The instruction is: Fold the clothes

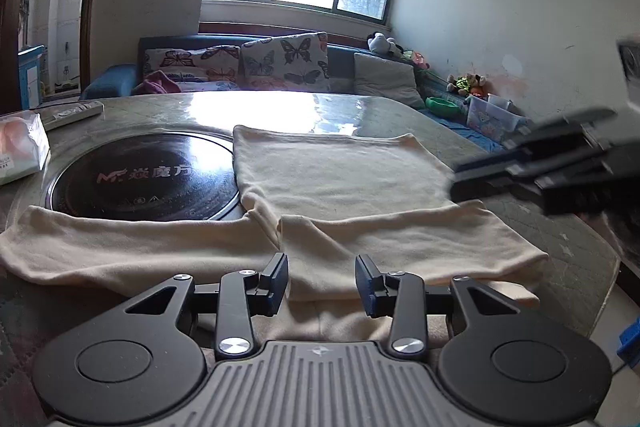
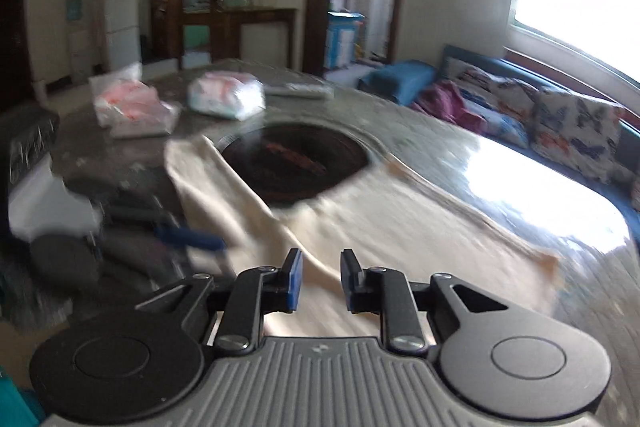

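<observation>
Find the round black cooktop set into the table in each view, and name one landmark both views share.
Left wrist view: the cooktop sits left of centre, beyond the cream garment.
Right wrist view: the cooktop sits at centre, blurred, with the garment along its near edge.
Shared landmark: the butterfly cushions on the sofa under the window.

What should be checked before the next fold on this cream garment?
1. Left gripper open, nothing between pads: ok.
2. Right gripper open, nothing pinched: ok.
3. Garment lying flat on the table: ok.
4. Sleeves folded in: not ok; one lies spread sideways past the black disc.
5. Tissue pack and remote apart from the cloth: ok.
6. Garment's near hem position: cannot tell, hidden under the left gripper.
</observation>
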The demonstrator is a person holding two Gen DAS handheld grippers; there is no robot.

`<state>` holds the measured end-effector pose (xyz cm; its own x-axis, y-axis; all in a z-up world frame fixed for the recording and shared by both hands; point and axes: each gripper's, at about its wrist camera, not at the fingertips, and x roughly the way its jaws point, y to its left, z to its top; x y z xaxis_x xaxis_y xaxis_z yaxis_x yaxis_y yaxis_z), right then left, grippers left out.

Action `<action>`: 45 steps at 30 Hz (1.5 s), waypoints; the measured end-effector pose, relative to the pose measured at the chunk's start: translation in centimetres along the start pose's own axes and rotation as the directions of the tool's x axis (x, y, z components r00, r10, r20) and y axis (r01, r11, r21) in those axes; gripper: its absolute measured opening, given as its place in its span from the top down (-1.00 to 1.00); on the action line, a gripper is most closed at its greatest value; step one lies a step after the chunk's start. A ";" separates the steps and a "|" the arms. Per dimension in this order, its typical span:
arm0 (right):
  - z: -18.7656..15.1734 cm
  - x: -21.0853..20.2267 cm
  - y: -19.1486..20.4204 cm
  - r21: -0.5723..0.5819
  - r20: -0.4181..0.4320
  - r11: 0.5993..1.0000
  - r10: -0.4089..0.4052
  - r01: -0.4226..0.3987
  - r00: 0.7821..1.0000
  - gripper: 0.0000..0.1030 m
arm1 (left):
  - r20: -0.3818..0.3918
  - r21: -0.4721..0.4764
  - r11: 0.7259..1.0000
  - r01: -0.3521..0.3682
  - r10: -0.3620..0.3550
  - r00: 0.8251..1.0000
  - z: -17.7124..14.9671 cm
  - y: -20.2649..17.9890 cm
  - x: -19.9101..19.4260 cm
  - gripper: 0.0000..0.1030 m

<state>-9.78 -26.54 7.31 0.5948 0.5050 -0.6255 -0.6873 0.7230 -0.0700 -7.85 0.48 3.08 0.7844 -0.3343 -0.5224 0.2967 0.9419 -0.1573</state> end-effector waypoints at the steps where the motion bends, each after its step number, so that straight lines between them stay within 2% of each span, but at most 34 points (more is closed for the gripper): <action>1: -0.6 -0.3 -0.4 0.011 -0.010 1.000 -0.009 0.009 1.000 0.60 | -0.002 -0.003 1.000 -0.010 0.010 1.000 0.1 0.1 0.3 0.22; 6: -6.2 -1.9 -3.4 0.148 -0.084 0.987 -0.049 0.061 0.995 0.60 | -0.032 -0.007 0.999 -0.034 0.033 0.999 -0.1 0.2 1.5 0.27; 11: -9.2 -2.4 -4.8 0.204 -0.104 0.976 -0.049 0.070 0.993 0.60 | -0.061 0.022 0.998 -0.067 0.068 0.996 -0.4 0.0 1.7 0.29; 15: -8.2 -2.5 -5.5 0.185 -0.068 0.980 -0.056 0.067 0.996 0.60 | -0.036 0.028 0.997 -0.073 0.074 0.997 0.8 -0.2 1.2 0.29; 20: -5.9 -0.6 -6.4 0.159 -0.014 0.985 -0.062 0.064 0.998 0.58 | -0.026 0.041 0.999 -0.023 0.024 0.999 2.3 -1.4 2.6 0.29; 27: -6.7 2.4 -7.9 0.205 -0.042 0.976 -0.064 0.071 0.997 0.58 | -0.077 0.023 0.999 -0.027 0.029 0.997 2.0 -1.2 5.8 0.29; 32: -6.6 2.2 -7.7 0.189 -0.037 0.979 -0.067 0.073 0.997 0.55 | -0.046 -0.007 1.000 -0.027 0.026 0.999 2.1 -0.5 4.8 0.28; 34: -6.6 2.4 -7.6 0.179 -0.043 0.981 -0.070 0.076 0.997 0.47 | -0.048 -0.022 0.999 -0.049 0.048 0.998 2.1 0.0 4.7 0.28; 38: -6.4 2.6 -7.3 0.168 -0.051 0.982 -0.075 0.083 0.996 0.45 | -0.047 -0.071 0.994 -0.083 0.079 0.996 1.8 1.4 4.0 0.29; 41: -5.8 2.5 -6.7 0.145 -0.049 0.987 -0.066 0.073 0.997 0.42 | -0.025 -0.100 0.984 -0.145 0.143 0.989 1.7 3.0 2.4 0.27; 43: -5.2 2.6 -6.1 0.120 -0.047 0.991 -0.052 0.057 0.998 0.40 | -0.016 -0.130 0.968 -0.214 0.214 0.977 1.6 4.4 1.4 0.27; 45: -4.5 2.9 -5.2 0.088 -0.045 0.996 -0.031 0.035 0.999 0.40 | -0.017 -0.170 0.938 -0.302 0.303 0.953 1.5 6.3 0.4 0.27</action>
<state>-6.33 -30.95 2.37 0.5963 0.4608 -0.6573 -0.6272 0.7785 -0.0232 -4.86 6.21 3.12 0.8279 -0.0324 -0.5600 -0.0507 0.9899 -0.1324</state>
